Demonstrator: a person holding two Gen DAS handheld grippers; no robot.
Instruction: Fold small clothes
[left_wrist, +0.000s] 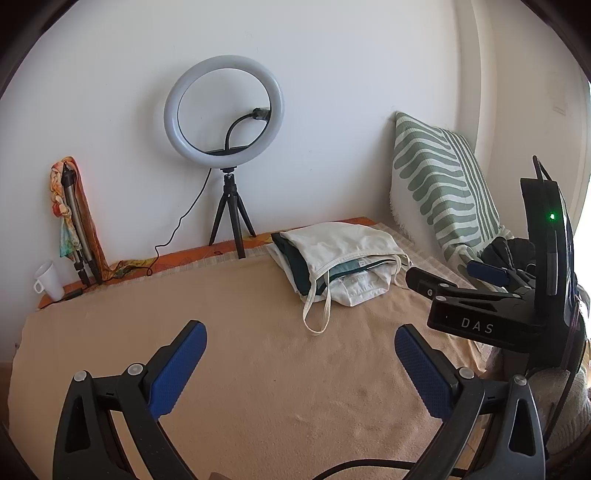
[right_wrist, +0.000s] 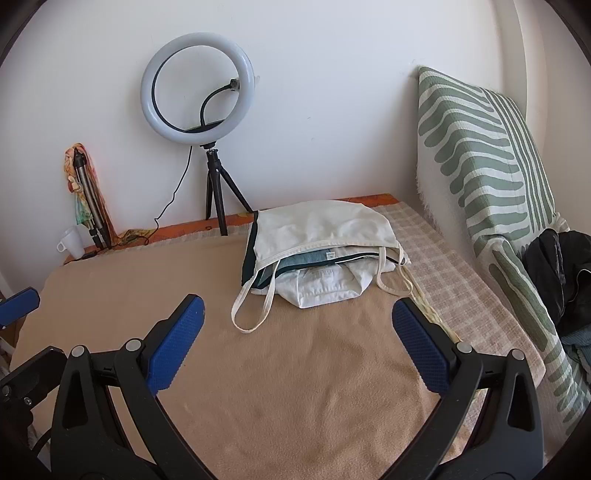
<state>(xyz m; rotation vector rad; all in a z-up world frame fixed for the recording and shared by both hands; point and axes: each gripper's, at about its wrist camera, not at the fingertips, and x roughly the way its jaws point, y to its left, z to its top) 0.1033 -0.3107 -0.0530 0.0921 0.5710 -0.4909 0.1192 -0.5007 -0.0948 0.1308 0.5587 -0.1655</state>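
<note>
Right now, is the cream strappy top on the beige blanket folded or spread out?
Folded: the cream strappy top lies doubled on a stack of other clothes, straps trailing onto the beige blanket.

Bright daylight from the right, soft shadows, sharp, fisheye-curved edges

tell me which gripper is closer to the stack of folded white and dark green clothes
Right. The right gripper sits just before the stack of folded white and dark green clothes; the left gripper is farther back, to its left.
</note>
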